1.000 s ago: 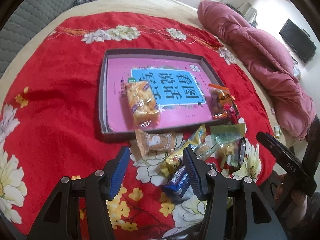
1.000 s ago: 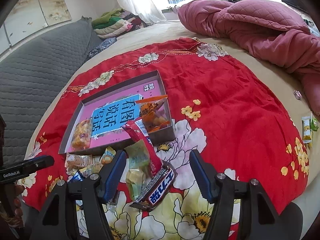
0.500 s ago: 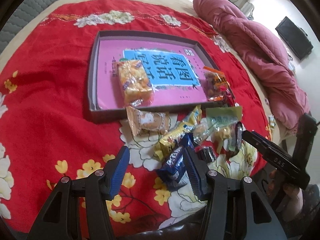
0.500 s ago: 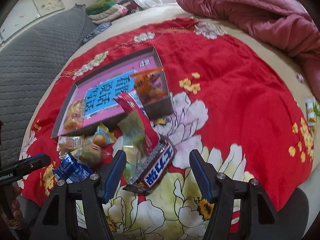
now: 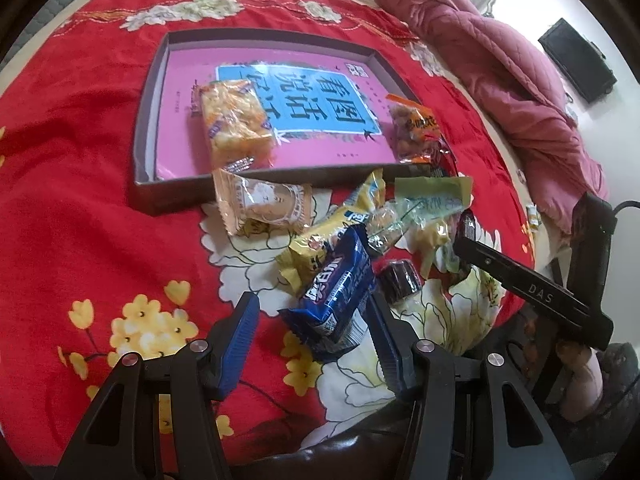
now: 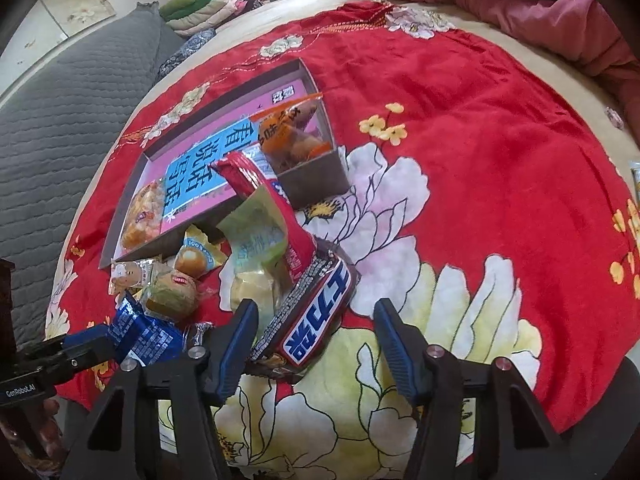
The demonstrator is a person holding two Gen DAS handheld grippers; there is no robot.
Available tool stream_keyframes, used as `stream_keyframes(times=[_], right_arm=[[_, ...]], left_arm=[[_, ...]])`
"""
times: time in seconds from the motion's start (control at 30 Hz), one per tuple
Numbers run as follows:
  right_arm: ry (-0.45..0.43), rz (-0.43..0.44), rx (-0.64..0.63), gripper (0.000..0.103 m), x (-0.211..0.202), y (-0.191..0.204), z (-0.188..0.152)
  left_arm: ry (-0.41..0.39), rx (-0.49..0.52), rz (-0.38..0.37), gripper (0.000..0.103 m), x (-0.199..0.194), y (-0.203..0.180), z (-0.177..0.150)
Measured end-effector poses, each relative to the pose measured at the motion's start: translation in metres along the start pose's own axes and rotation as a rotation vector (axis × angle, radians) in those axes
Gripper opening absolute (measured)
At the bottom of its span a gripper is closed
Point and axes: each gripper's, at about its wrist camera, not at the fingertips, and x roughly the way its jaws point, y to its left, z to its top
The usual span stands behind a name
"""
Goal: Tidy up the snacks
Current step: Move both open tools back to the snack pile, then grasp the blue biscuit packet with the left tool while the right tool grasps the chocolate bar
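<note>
Many crinkly foil snack packets (image 5: 340, 280).

Pink book cover (image 5: 276, 80): two snack packets are covering part of its printed title. Red wrapper (image 6: 276, 216) and green packet (image 6: 256, 240) are overlapping, hiding the tray's near wall. Packet (image 6: 636, 178) at right edge is being cropped; type unreadable.

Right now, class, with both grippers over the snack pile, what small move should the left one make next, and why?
Probably lower and close the left gripper on the blue packet: it lies between the open fingers, ungripped, outside the box.
</note>
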Motion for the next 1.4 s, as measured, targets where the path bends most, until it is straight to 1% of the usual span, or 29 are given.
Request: stream_keyframes(times=[0.27,0.43,0.53,0.77,0.83,0.97,1.07,1.27,1.4], right_arm=[[0.018,0.031,-0.014,0.045,0.003,0.003,-0.001],[0.020,0.037,-0.013,0.041,0.003,0.003,-0.001],[0.025,0.057,0.007,0.037,0.004,0.000,-0.002],[0.018,0.105,0.054,0.032,0.002,-0.011,-0.001],[0.006,0.108,0.063,0.028,-0.001,-0.012,0.000],[0.003,0.098,0.067,0.027,-0.001,-0.013,0.000],[0.010,0.088,0.059,0.027,0.001,-0.012,-0.001],[0.040,0.058,0.045,0.028,0.009,-0.011,0.000],[0.047,0.045,0.026,0.028,0.014,-0.008,0.001]], left_arm=[[0.035,0.009,-0.024,0.057,0.018,-0.005,-0.002],[0.050,0.032,-0.031,0.057,0.027,-0.013,-0.003],[0.056,0.038,-0.039,0.057,0.030,-0.015,-0.004],[0.055,0.036,-0.049,0.057,0.034,-0.015,-0.005],[0.049,0.031,-0.056,0.057,0.035,-0.015,-0.005],[0.041,0.009,-0.076,0.057,0.037,-0.012,-0.004],[0.040,0.000,-0.085,0.046,0.036,-0.011,-0.004],[0.037,0.004,-0.099,0.037,0.035,-0.012,-0.005],[0.043,0.032,-0.110,0.036,0.036,-0.020,-0.006]])
